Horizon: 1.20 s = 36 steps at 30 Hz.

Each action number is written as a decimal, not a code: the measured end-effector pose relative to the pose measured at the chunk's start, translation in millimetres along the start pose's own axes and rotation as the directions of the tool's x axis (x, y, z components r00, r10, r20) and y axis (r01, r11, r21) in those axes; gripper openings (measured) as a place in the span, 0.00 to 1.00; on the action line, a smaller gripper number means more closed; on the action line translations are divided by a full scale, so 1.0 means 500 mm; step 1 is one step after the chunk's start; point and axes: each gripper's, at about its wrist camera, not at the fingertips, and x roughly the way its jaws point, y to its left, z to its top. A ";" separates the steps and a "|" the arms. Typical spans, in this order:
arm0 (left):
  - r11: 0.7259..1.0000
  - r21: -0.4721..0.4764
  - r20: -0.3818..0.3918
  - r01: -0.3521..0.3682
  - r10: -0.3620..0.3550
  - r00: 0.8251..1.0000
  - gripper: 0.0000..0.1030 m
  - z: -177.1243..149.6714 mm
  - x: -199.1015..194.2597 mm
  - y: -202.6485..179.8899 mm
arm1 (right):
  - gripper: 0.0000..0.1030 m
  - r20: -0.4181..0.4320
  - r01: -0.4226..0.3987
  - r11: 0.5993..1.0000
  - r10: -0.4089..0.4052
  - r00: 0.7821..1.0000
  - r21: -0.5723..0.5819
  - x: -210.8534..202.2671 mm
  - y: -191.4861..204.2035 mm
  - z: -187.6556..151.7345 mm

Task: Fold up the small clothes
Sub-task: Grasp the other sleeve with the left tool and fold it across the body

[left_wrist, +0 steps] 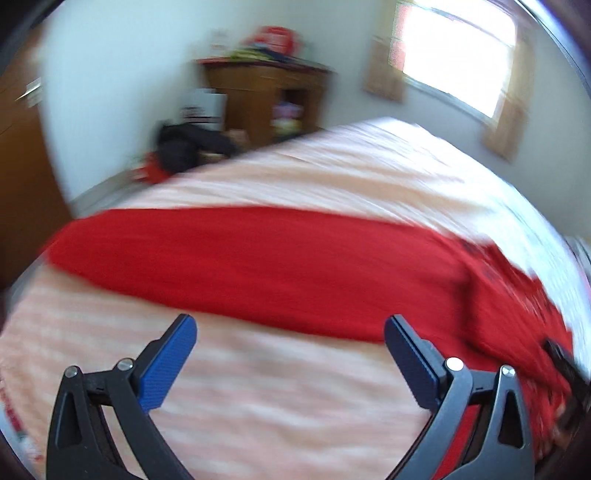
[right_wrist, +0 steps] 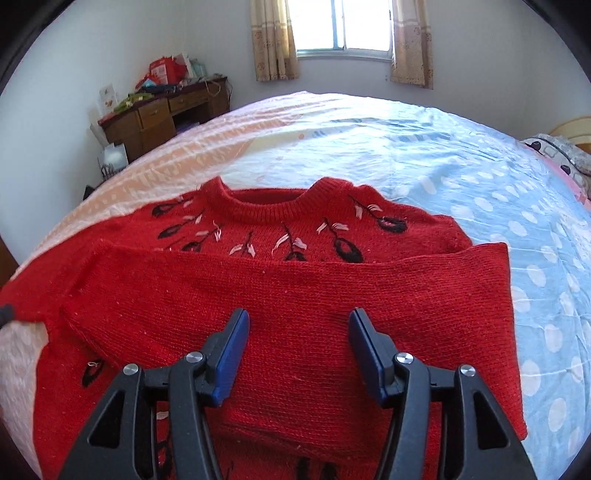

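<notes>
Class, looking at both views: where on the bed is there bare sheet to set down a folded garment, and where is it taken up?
Bare sheet lies beyond the red sweater collar toward the window, and right of it on the blue dotted bedsheet. The near middle is crowded by the sweater; the pillow takes the far right corner.

No legible text, apparently.

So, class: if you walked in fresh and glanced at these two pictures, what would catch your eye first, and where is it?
First, the red sweater spread on the bed, with a sleeve folded across its chest just below the black and pink leaf pattern near the collar. Next, the right gripper, open over the folded sleeve, and the left gripper, open above the striped bedding beside the sweater. Behind, a bright window glows over the bed.
</notes>
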 end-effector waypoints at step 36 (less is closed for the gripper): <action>0.963 0.121 0.132 0.240 -0.256 0.958 0.13 0.080 -0.017 -0.095 | 0.66 0.076 -0.246 0.959 0.238 0.968 0.142 -0.280 0.118 -0.140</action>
